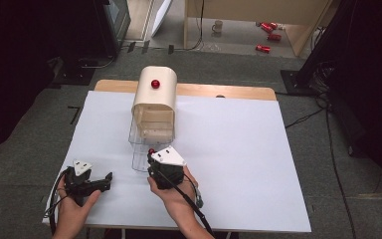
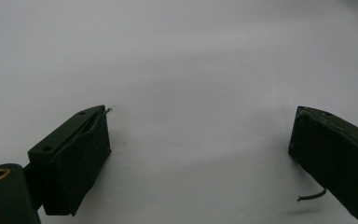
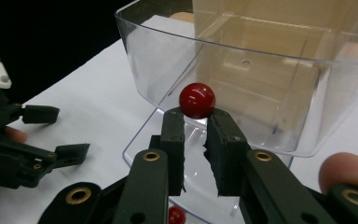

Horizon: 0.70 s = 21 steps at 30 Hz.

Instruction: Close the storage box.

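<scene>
The right gripper (image 3: 196,116) has its jaws nearly closed on the red knob (image 3: 196,100) of a clear drawer (image 3: 223,74), pinching it at the tips. In the high view that knob is barely a red dot at the gripper's (image 1: 155,155) front, where the drawer (image 1: 140,144) stands pulled out of a cream cabinet (image 1: 154,94) with a second red knob (image 1: 155,83) on top. The left gripper (image 2: 200,140) rests wide apart and empty over the white table (image 2: 191,56). The right gripper view shows another red spot (image 3: 177,215) through the plastic, hard to make out.
</scene>
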{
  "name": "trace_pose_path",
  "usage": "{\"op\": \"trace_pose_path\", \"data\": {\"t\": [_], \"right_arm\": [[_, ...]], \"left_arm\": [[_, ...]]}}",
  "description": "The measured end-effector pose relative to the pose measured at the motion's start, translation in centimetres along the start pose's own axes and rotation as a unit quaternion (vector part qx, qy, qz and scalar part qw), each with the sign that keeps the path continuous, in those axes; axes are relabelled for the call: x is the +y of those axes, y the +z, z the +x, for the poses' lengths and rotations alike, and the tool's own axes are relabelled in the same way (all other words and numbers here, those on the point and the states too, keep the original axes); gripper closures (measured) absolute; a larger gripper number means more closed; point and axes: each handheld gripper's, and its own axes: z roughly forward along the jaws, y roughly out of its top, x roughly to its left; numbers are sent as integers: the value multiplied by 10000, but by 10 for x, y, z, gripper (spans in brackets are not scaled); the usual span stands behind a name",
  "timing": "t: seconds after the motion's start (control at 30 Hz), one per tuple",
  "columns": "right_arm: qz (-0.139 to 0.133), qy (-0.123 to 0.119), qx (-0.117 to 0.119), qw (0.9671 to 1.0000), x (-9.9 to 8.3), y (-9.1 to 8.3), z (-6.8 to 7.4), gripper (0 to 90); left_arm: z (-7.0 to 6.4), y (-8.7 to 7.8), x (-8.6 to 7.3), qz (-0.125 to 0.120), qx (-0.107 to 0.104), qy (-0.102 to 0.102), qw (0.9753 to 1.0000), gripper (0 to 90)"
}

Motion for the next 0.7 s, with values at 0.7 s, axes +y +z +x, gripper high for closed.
{"op": "trace_pose_path", "data": {"t": [0.7], "right_arm": [[9,46,-155,9999,25,37,-20,765]], "left_arm": [[0,0,0,-11,1,-3,10000,54]]}}
